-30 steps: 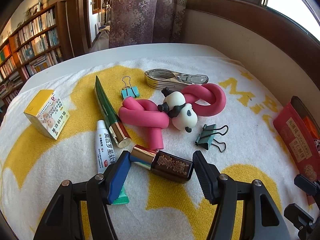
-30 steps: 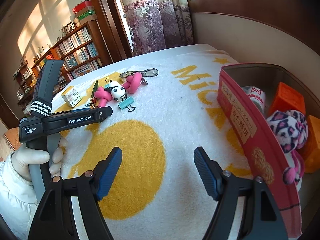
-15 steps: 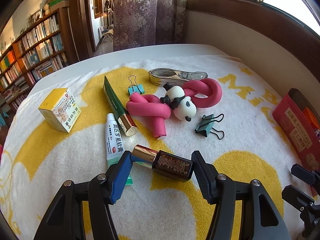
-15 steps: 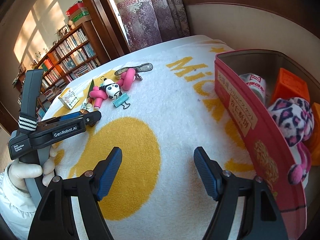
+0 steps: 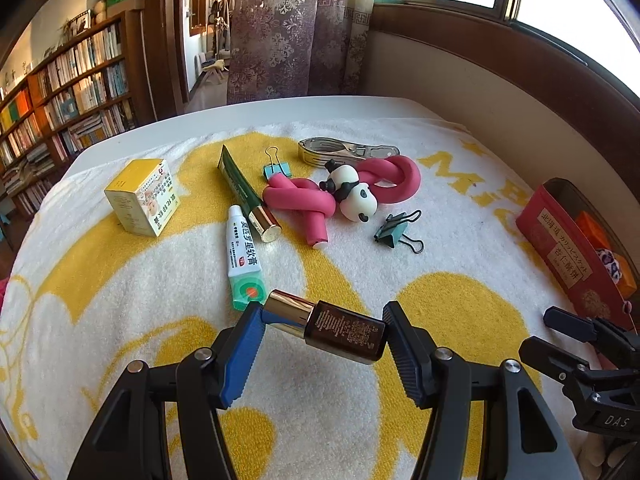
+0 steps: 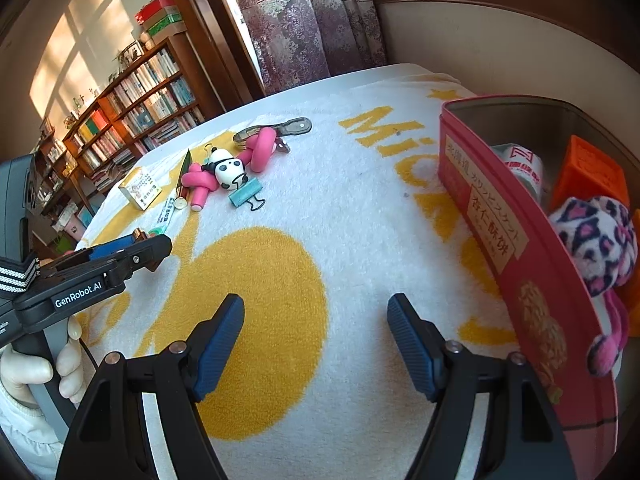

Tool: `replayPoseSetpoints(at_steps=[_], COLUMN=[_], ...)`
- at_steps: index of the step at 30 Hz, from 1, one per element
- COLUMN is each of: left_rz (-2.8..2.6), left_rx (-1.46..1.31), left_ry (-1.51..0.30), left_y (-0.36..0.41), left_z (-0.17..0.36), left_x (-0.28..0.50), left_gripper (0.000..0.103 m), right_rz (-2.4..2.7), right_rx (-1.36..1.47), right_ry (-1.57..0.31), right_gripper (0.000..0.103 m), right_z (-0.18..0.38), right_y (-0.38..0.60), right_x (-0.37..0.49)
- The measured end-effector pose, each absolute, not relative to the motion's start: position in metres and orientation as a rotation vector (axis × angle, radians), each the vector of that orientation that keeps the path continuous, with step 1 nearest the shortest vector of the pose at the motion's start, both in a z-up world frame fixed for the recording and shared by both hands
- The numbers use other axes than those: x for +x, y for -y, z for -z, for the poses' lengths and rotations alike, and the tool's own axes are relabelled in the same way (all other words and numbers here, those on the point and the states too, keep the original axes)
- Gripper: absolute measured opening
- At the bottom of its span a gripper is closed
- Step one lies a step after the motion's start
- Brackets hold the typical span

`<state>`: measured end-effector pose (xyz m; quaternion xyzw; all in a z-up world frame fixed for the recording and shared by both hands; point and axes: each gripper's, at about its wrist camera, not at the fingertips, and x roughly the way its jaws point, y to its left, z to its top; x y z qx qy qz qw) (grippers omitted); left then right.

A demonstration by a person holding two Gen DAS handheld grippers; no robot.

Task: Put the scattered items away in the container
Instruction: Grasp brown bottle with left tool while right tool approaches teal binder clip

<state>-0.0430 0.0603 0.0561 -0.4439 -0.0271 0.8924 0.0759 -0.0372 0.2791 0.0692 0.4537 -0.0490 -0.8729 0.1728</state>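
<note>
Your left gripper (image 5: 322, 330) is clamped on the brown bottle (image 5: 326, 326) — gold cap against the left pad, base against the right pad, lying crosswise between the fingers. It looks lifted clear of the towel (image 5: 120, 300), though I can't be sure it is fully off.

The tin (image 6: 532, 280) sits off to the right of that gripper and just to the right of your right gripper (image 6: 316, 340), whose jaws are spread wide with nothing between them, hovering over the yellow patch. The tin already holds a spotted plush (image 6: 596, 240), an orange block (image 6: 588, 172) and a white roll (image 6: 520, 164), so part of the job is done.

What is left lies ahead of the left gripper: the white tube (image 5: 243, 256) closest, just past the left finger; the green tube (image 5: 246, 196) beyond it; the yellow box (image 5: 142, 198) further out to the left; the pink panda toy (image 5: 340, 196) straight ahead with the metal clip (image 5: 344, 151) touching it behind; one binder clip (image 5: 276, 166) at its far left and another (image 5: 396, 232) near its right side. That makes seven pieces on the towel plus the bottle in hand — by my count you are well under halfway.

The step in hand, I judge, is carrying the bottle rightward over the tin's rim.
</note>
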Motion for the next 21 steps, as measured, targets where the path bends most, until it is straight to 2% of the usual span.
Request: replayPoseSetpoints(at_steps=[6,10,13,15,21], left_rz=[-2.665,-2.665,-2.668,-2.667,-2.658], left_rx=[-1.360,-1.359,-1.350,-1.352,-1.356], left_ry=[0.135,0.150,0.158,0.163,0.162], left_y=[-0.053,-0.052,-0.050,-0.050,-0.050], left_z=[-0.051,-0.051,-0.053,-0.053,-0.053], left_x=[-0.046,-0.047,-0.046,-0.046,-0.046], left_gripper=[0.063,0.063,0.063,0.063,0.063], right_rz=[2.356,2.357,2.327,2.315,2.316], right_rx=[1.280,1.245,1.249,1.259,1.257], right_ry=[0.052,-0.076,-0.121,-0.154,-0.253], right_gripper=[0.078,0.077,0.070,0.062,0.060], right_z=[-0.090,-0.095,-0.088,-0.081,-0.067], right_y=[-0.258,-0.233,-0.215,-0.204,-0.185], right_x=[-0.056,-0.075,-0.091,-0.101,-0.129])
